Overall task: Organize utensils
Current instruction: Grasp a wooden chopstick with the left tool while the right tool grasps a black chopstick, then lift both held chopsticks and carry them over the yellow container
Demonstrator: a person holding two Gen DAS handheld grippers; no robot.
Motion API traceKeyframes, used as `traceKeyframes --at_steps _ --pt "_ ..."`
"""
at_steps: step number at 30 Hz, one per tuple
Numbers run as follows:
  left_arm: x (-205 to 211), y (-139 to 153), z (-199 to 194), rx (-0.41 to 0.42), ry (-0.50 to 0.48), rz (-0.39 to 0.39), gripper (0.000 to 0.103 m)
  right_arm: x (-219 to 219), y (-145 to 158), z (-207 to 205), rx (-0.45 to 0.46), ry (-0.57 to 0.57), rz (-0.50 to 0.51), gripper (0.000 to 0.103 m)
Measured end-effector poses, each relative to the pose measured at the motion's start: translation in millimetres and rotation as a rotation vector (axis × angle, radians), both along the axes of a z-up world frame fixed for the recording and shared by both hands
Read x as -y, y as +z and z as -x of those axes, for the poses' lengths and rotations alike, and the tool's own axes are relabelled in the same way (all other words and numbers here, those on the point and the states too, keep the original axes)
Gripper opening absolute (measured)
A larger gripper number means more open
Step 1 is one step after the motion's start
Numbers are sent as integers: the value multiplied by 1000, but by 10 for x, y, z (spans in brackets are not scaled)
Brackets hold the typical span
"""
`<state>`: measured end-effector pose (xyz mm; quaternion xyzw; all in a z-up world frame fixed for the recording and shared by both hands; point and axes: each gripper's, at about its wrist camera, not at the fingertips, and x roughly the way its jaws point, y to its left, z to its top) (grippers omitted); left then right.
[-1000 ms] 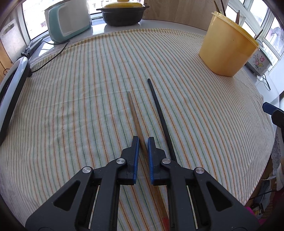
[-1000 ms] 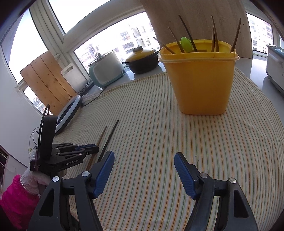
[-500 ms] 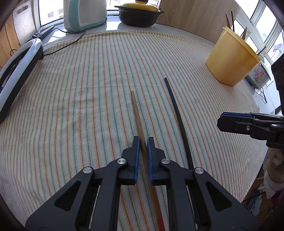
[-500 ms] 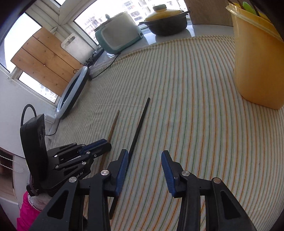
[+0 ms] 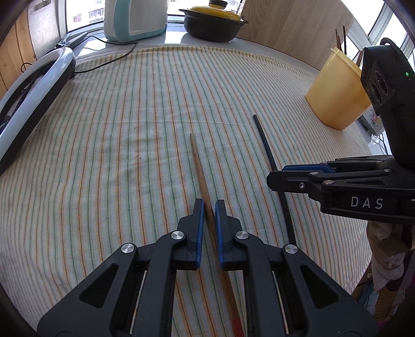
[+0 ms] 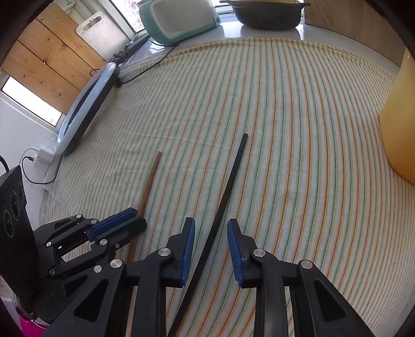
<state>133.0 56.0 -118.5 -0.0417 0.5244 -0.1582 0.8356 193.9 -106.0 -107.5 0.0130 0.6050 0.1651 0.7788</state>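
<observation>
A brown wooden chopstick (image 5: 198, 166) lies on the striped cloth, running away from me. My left gripper (image 5: 209, 204) is shut on the brown chopstick near its near half; it also shows in the right wrist view (image 6: 135, 216), with the chopstick (image 6: 150, 178) beyond it. A black chopstick (image 5: 269, 153) lies to its right. My right gripper (image 6: 210, 224) is open, its jaws straddling the black chopstick (image 6: 228, 181) low over the cloth. A yellow utensil bucket (image 5: 337, 96) with several sticks in it stands far right.
A striped tablecloth (image 5: 129, 129) covers the round table. A ring light (image 5: 33, 88) lies at the left edge. A teal appliance (image 5: 135, 18) and a black pot with yellow lid (image 5: 212, 23) stand at the back. The bucket's wall (image 6: 399, 129) fills the right wrist view's right edge.
My right gripper swung left and down from facing the bucket and now straddles the black chopstick, jaws narrower. My left gripper stayed shut on the brown chopstick.
</observation>
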Motion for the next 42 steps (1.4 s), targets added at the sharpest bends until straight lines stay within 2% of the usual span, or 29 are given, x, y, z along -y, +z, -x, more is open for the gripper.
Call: traceKeyframes --at_steps 4,9,18,23,28,34,42 --pt "-20 4 2 -5 4 3 7 -106 7 -14 26 34 73 24" --pt "-14 2 -10 -10 0 0 7 -227 6 -5 68 104 175 9" --pt "54 6 -86 -40 -20 -52 7 -223 28 29 99 195 230 6" --pt "92 0 -126 -33 -46 -74 7 -154 27 -16 73 196 219 5" --pt "39 10 -141 -33 -29 -37 7 -92 15 -82 32 160 178 6" --pt "-19 123 -104 -3 -2 -8 6 -31 85 -13 57 144 123 4" --pt "-72 357 -37 79 45 43 5 172 449 153 155 115 8 3"
